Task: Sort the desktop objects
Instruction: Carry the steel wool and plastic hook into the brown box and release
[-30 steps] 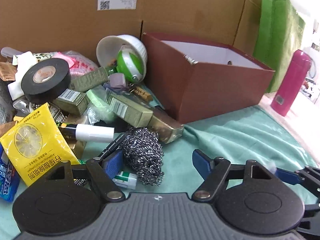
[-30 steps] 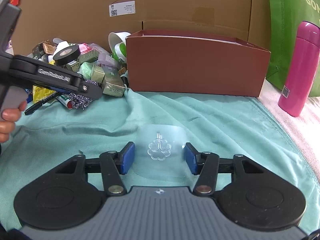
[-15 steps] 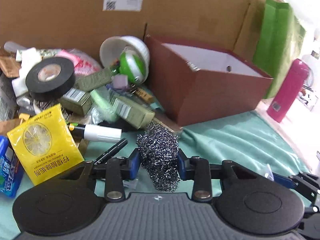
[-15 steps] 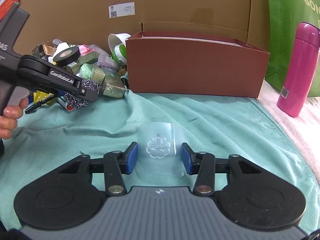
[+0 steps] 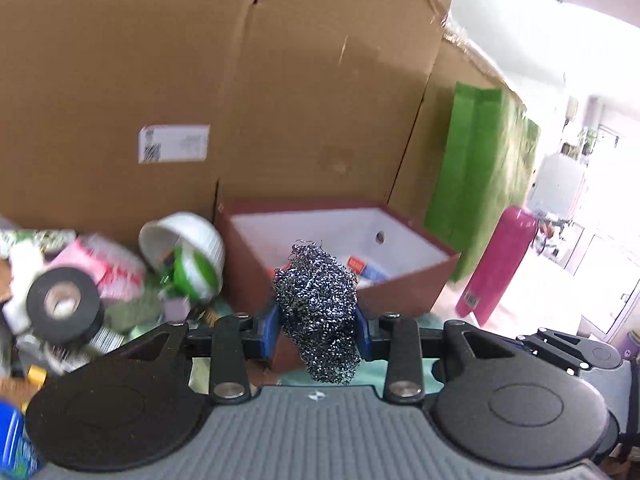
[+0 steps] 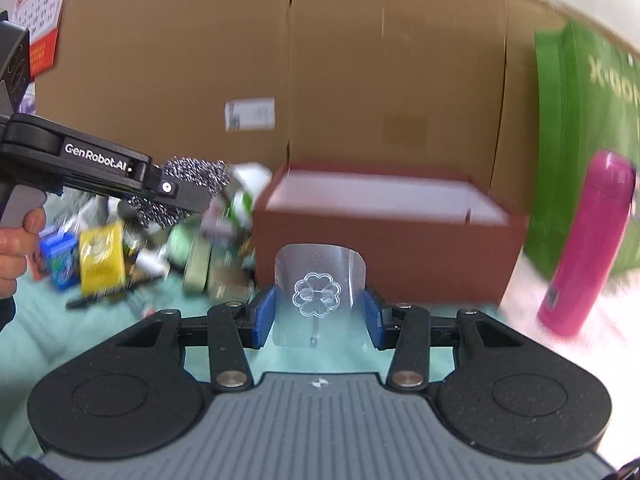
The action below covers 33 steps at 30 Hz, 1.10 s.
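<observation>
Left wrist view: the left gripper (image 5: 318,330) is clamped on a steel wool scourer (image 5: 318,312), its blue pads pressing both sides of the wad, which is lifted clear of the worktop with its long axis running upright, the frayed top toward the maroon box (image 5: 404,280) and the lower end hanging below the pads. Beyond it the box stands open, white inside, with a few small items on its floor. Left of the box lies a heap of clutter, with a tipped white bowl (image 5: 188,236) and a black tape roll (image 5: 64,304). A pink bottle (image 5: 496,264) stands to the right, and a cardboard wall (image 5: 200,60) rises behind. In the right wrist view, the right gripper (image 6: 319,316) squeezes a clear plastic sheet bearing a clover-shaped hook (image 6: 317,294), the sheet bowed between the pads and standing upright in front of the box's near wall, above the green cloth (image 6: 100,344). At left the other gripper holds the scourer in the air above the clutter.
</observation>
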Tool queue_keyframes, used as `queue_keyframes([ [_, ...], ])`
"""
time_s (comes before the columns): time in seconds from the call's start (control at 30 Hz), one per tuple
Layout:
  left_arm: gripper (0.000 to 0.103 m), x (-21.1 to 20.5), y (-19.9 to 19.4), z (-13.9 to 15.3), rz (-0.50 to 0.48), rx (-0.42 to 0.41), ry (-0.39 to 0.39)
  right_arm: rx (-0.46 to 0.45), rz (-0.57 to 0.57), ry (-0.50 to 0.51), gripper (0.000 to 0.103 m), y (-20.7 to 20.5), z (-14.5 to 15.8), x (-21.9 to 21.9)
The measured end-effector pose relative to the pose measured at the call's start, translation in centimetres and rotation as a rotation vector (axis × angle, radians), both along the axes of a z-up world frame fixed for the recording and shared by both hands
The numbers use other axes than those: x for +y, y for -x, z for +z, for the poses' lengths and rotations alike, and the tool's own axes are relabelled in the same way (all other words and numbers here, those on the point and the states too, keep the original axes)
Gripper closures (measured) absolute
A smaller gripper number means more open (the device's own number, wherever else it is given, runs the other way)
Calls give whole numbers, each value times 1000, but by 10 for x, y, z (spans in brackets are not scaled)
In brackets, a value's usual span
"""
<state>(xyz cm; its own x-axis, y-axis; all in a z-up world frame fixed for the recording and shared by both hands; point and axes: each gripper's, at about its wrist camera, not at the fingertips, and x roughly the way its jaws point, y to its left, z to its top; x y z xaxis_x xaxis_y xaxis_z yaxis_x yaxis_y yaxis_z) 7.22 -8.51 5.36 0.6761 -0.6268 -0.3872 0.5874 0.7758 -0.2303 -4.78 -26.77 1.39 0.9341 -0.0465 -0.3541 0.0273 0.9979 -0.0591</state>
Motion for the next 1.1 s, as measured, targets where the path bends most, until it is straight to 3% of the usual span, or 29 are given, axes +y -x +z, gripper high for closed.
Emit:
queue_keyframes([
  [0.2, 64, -36, -33, 17, -24, 24, 52, -73, -53, 3, 58, -38, 28, -28],
  [0.43, 64, -70, -83, 12, -3, 67, 48, -70, -96, -9, 57, -100, 33, -60],
  [0.7, 63, -101, -124, -19, 9, 117, -44, 17, -122, -8, 57, -161, 0, -81],
  [0.8, 59, -107, -134, -29, 18, 127, -73, 50, -129, -17, 52, -175, -15, -86],
  [0.83, 52, -107, -136, -31, 30, 124, -73, 61, -131, -16, 49, -179, -18, -88],
  [0.87, 34, -105, -136, -31, 33, 116, -65, 75, -130, -12, 44, -183, -21, -89],
  [0.9, 22, -102, -134, -31, 32, 106, -50, 91, -132, -2, 40, -185, -24, -89],
  [0.97, 2, -95, -129, -28, 23, 69, -6, 88, -142, 22, 22, -183, -25, -88],
  [1.03, 1, -91, -123, -24, 27, 40, 10, 71, -157, 32, 10, -178, -24, -86],
  [1.1, 1, -91, -118, -21, 17, 27, 0, 63, -162, 37, 7, -173, -22, -83],
])
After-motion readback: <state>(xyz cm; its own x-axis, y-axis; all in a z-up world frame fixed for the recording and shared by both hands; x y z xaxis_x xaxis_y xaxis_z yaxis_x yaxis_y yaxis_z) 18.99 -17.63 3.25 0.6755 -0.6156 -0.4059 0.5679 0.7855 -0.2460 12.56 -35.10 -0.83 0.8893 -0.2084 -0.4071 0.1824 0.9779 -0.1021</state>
